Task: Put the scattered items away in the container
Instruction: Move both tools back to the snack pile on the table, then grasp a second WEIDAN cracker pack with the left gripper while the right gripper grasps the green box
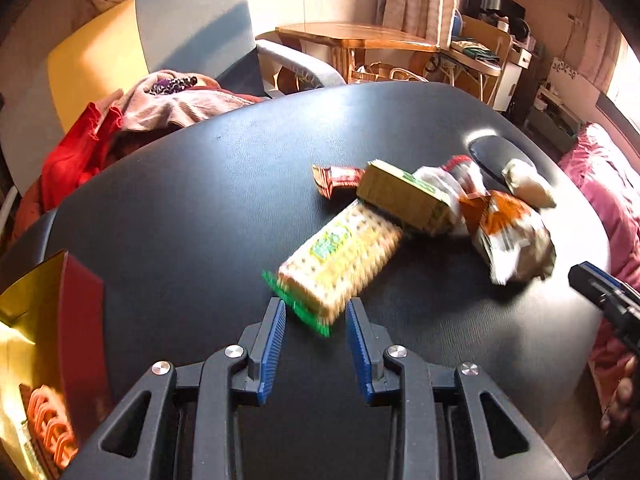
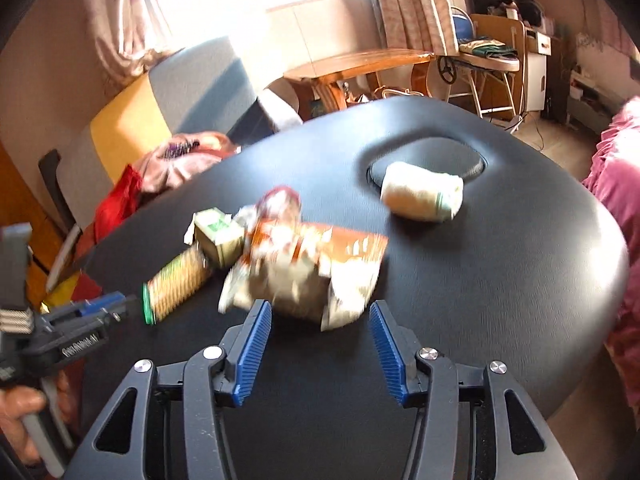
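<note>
Cracker packet [image 1: 340, 264] lies on the black desk [image 1: 200, 208], its green end just ahead of the left gripper [image 1: 316, 312], whose jaws stand apart, holding nothing. The right gripper [image 2: 320, 316], jaws apart and empty, faces an orange-and-white bag [image 2: 312, 268]. The red-and-gold container [image 1: 44, 320] at the desk's edge holds a yellow packet [image 1: 16, 380].

Black padded table [image 1: 200, 200], oval recess [image 2: 432, 156] near far end. Grey-and-yellow armchair [image 1: 168, 32] behind table, heaped with pink [image 1: 180, 108] and red clothing [image 1: 76, 152]. Wooden table [image 1: 352, 36] by window. Patterned curtains [image 2: 412, 4]. Pink bedding [image 1: 600, 184] at right edge.
</note>
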Available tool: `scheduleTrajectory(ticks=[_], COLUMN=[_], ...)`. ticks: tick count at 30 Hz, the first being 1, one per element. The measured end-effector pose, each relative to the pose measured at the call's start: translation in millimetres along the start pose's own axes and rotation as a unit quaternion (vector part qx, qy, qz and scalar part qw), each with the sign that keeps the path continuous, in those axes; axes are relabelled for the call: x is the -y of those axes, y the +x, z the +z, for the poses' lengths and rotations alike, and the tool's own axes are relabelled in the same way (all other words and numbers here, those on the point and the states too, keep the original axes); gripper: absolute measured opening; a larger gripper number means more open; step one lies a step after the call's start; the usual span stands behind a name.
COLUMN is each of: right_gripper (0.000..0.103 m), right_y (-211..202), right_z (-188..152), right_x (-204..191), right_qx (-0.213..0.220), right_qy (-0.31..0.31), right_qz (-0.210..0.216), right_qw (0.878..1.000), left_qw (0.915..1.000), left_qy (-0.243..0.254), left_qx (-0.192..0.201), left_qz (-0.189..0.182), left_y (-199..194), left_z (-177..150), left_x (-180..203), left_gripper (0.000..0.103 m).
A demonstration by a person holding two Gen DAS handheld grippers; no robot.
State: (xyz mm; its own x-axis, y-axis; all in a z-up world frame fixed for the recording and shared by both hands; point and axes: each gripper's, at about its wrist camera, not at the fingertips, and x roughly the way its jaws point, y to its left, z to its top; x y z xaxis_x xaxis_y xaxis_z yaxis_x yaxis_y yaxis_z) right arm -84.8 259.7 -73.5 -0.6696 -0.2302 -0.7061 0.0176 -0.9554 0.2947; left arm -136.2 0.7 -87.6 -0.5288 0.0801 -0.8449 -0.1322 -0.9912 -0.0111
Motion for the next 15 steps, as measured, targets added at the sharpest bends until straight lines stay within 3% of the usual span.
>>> scheduleTrajectory(ticks=[4,9,15], right_gripper=[0.055,0.059,0.059], right_y=[13.0,42.3,79.9], right_z=[34.0,69.2,68.1], right_x=[7.6,-4.6,-22.7], right_qx=[0.011,0.002,-0.041], right_qy=[0.022,-0.006,-0.04], right_qz=[0.022,0.032,0.052], right_qw=[0.999,0.999,0.997], left_qw=[1.0,1.0,0.9999], left_qy=[-0.007,-0.002,-0.005], left_qx=[-0.002,-0.006,-0.005], left_qz=[-0.004,-0.005,-0.016], left_y=[17.1,37.7,52.3], left_z=[17.3,32.7,45.6], left_x=[-0.2,3.2,5.9], left_gripper=[0.032,0.033,0.037])
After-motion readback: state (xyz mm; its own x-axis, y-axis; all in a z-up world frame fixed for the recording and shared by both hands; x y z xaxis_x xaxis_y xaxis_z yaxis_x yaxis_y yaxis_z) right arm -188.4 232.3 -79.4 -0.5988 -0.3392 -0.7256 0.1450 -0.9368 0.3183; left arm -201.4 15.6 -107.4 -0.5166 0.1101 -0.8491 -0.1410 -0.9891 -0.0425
